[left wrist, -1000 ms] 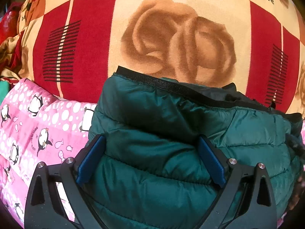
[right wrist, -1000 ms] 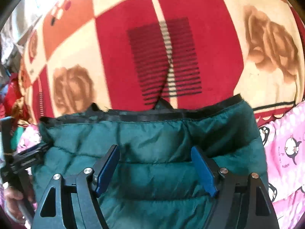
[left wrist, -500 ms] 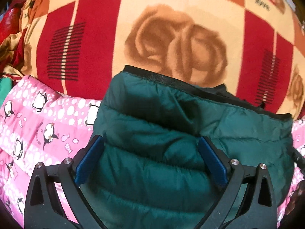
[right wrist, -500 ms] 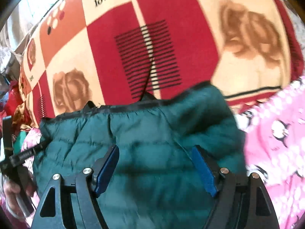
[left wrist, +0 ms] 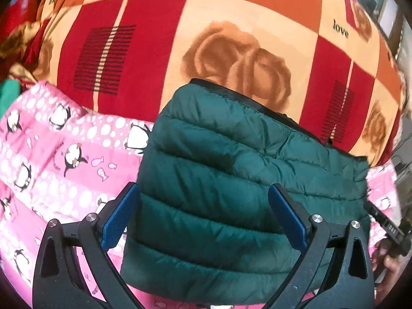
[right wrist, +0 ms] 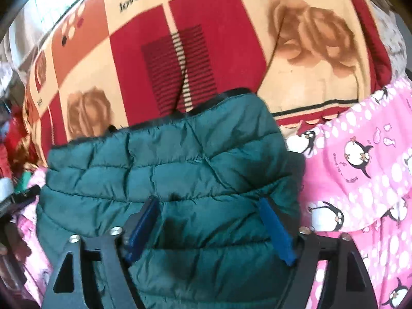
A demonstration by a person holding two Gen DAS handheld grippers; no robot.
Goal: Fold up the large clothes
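A folded dark green puffer jacket (left wrist: 231,180) with a black hem lies half on the pink penguin sheet (left wrist: 51,159) and half on the red and cream rose blanket (left wrist: 231,25). My left gripper (left wrist: 203,213) spans its near left part, and its blue pads press the bundle from both sides. The right wrist view shows the same jacket (right wrist: 167,159) from its other end. My right gripper (right wrist: 209,221) has its pads sunk into a puffed fold. Its jaws are opening, with the fabric still between them and creased at the right pad.
The pink sheet (right wrist: 360,180) fills the right side of the right wrist view. Loose red and gold cloth (left wrist: 18,38) is heaped at the far left. A hand (left wrist: 386,265) shows at the right edge of the left wrist view, and another hand (right wrist: 15,247) at the left edge of the right wrist view.
The jacket has travelled with both grippers off the rose blanket toward the pink sheet. More pink sheet now shows beside it in both views.
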